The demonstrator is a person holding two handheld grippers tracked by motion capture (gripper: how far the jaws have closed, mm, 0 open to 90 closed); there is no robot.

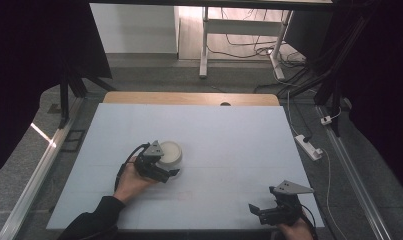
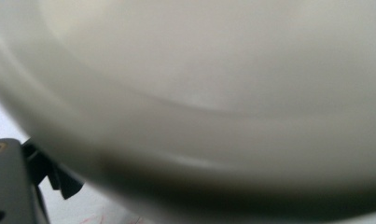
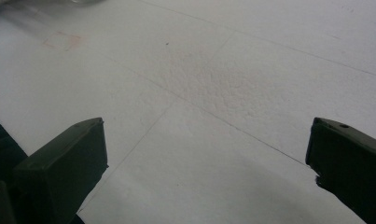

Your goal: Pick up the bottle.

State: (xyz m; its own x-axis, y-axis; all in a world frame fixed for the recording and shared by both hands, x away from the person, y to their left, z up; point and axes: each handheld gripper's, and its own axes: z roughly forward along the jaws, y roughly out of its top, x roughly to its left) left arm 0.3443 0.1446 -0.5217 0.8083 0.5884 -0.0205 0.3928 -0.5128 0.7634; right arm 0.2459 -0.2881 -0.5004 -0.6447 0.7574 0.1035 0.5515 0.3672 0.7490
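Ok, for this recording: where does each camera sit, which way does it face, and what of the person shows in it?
High view: above the person's side, facing forward and down on the white table; both forearms, the left gripper at the white bowl, and the right gripper.
Left gripper view: on the left gripper, pressed up to the bowl; one dark jaw at lower left.
Right gripper view: on the right gripper, facing along bare table; both jaws, wide apart.
Shared: the bowl, in the high and left gripper views.

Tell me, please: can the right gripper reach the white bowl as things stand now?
Probably yes. Bare table lies between the open right gripper and the white bowl, but the left gripper is already at the bowl's near side.
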